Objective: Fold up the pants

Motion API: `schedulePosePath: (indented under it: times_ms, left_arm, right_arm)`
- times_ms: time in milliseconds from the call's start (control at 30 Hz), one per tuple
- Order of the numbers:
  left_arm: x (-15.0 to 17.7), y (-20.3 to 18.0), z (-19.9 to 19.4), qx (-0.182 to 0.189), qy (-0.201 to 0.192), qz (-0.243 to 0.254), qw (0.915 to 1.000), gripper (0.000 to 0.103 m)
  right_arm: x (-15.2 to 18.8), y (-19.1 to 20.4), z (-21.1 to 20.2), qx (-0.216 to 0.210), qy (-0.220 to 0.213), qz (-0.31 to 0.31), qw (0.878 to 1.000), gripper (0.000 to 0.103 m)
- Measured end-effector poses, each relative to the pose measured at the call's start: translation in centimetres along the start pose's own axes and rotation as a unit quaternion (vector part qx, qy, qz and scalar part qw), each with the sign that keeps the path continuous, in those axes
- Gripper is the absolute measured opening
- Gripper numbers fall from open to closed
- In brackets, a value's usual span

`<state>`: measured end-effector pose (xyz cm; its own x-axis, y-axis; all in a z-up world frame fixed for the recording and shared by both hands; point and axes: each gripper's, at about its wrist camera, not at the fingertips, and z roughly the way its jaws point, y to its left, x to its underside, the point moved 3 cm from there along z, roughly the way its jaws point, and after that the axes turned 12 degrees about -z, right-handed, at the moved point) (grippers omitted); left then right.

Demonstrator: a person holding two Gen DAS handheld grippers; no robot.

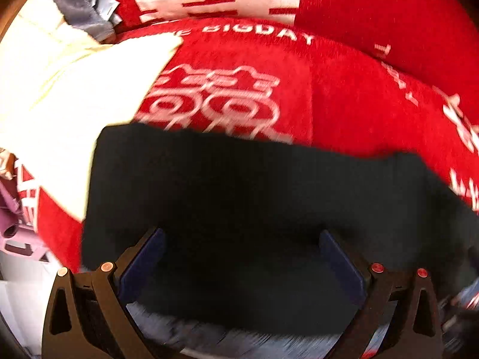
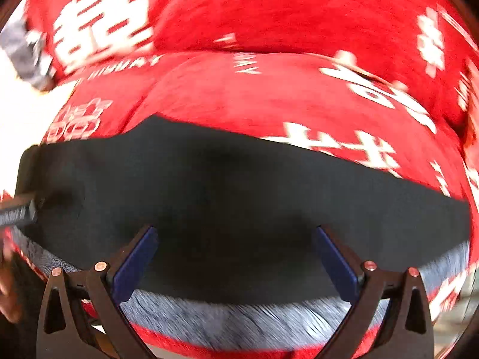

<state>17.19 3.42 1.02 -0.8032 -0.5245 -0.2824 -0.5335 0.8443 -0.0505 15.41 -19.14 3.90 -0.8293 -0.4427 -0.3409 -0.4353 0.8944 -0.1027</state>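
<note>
The black pants [image 1: 239,191] lie flat on a red blanket, with a grey fuzzy lining [image 1: 239,338] showing along the near edge. They also fill the lower half of the right wrist view [image 2: 239,185], grey lining [image 2: 239,320] nearest. My left gripper [image 1: 242,233] is open just above the pants, holding nothing. My right gripper [image 2: 236,230] is open above the pants, holding nothing. The left gripper's tip [image 2: 18,212] shows at the left edge of the right wrist view, at the pants' left end.
The red blanket [image 1: 344,95] with white characters covers the bed. A cream cloth [image 1: 74,95] lies left of the pants, touching their corner. A grey garment [image 1: 77,3] lies at the far left. Purple items [image 1: 15,230] sit at the left edge.
</note>
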Motion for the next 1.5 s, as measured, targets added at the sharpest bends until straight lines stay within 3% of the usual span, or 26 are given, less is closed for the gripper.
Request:
schedulePosePath:
  times_ms: [67, 233, 300, 367, 433, 533, 633, 667, 733, 867, 933, 1067, 1200, 1267, 1367, 1500]
  left_arm:
    - [-1.0, -0.8, 0.7, 0.009, 0.007, -0.005, 0.9999, 0.103]
    - [-2.5, -2.2, 2.3, -0.025, -0.007, 0.03, 0.9992, 0.103]
    - [-3.3, -2.1, 3.1, -0.009, 0.001, 0.036, 0.9993, 0.103]
    - [-3.6, -1.8, 3.1, 0.001, 0.0, 0.042, 0.9991, 0.103]
    - [-3.7, -1.7, 3.0, 0.006, -0.001, 0.043, 0.999, 0.103]
    - [-3.3, -0.7, 2.3, 0.024, 0.0, 0.031, 0.9992, 0.103]
    - [-3.7, 0.5, 1.8, 0.052, 0.011, 0.023, 0.9984, 0.103]
    - [-3.8, 0.9, 1.7, 0.06, 0.016, 0.017, 0.9979, 0.103]
    - [-4.1, 2.0, 0.9, 0.046, 0.008, -0.005, 0.9989, 0.103]
    - [-4.4, 4.4, -0.8, 0.059, 0.002, -0.038, 0.9975, 0.103]
    - [-3.7, 5.5, -1.5, 0.027, -0.023, -0.036, 0.9987, 0.103]
    - [-1.2, 6.9, -1.6, 0.014, -0.033, -0.03, 0.9989, 0.103]
    - [1.4, 8.0, -1.2, 0.026, -0.024, -0.04, 0.9986, 0.103]
    - [2.8, 8.4, -0.8, 0.027, -0.008, -0.032, 0.9991, 0.103]
    - [3.6, 9.1, -0.3, -0.007, -0.015, -0.009, 0.9998, 0.103]
    - [4.4, 11.3, 0.1, -0.008, -0.007, -0.022, 0.9997, 0.103]
  right_arm:
    - [-1.0, 1.1, 1.2, -0.014, 0.003, -0.015, 1.0, 0.103]
    - [-2.2, 0.9, 3.8, -0.019, 0.001, -0.025, 1.0, 0.103]
    - [-2.0, -0.5, 4.3, -0.017, -0.007, -0.014, 1.0, 0.103]
    - [-2.4, -2.8, 4.3, -0.004, -0.006, -0.001, 1.0, 0.103]
    - [-2.4, -5.0, 4.5, 0.038, 0.002, 0.01, 0.999, 0.103]
    - [-1.4, -10.2, 4.7, -0.006, 0.002, 0.068, 0.998, 0.103]
    - [0.4, -15.3, 4.5, 0.028, 0.011, 0.103, 0.994, 0.103]
    - [1.2, -17.1, 4.5, 0.022, 0.009, 0.125, 0.992, 0.103]
    - [2.9, -20.5, 4.2, 0.029, 0.01, 0.158, 0.987, 0.103]
    - [4.6, -23.3, 2.6, 0.079, 0.023, 0.193, 0.978, 0.103]
    - [4.7, -22.2, 1.3, 0.07, 0.008, 0.199, 0.977, 0.103]
    - [2.7, -13.2, -0.8, -0.004, -0.036, 0.11, 0.993, 0.103]
    - [1.8, -2.7, -0.9, -0.079, -0.032, 0.012, 0.996, 0.103]
    - [2.7, 0.5, 0.0, -0.103, -0.018, -0.012, 0.994, 0.103]
    - [3.7, 2.9, 0.7, -0.037, -0.014, -0.073, 0.997, 0.103]
    - [5.6, 0.9, 0.3, -0.04, -0.004, -0.088, 0.995, 0.103]
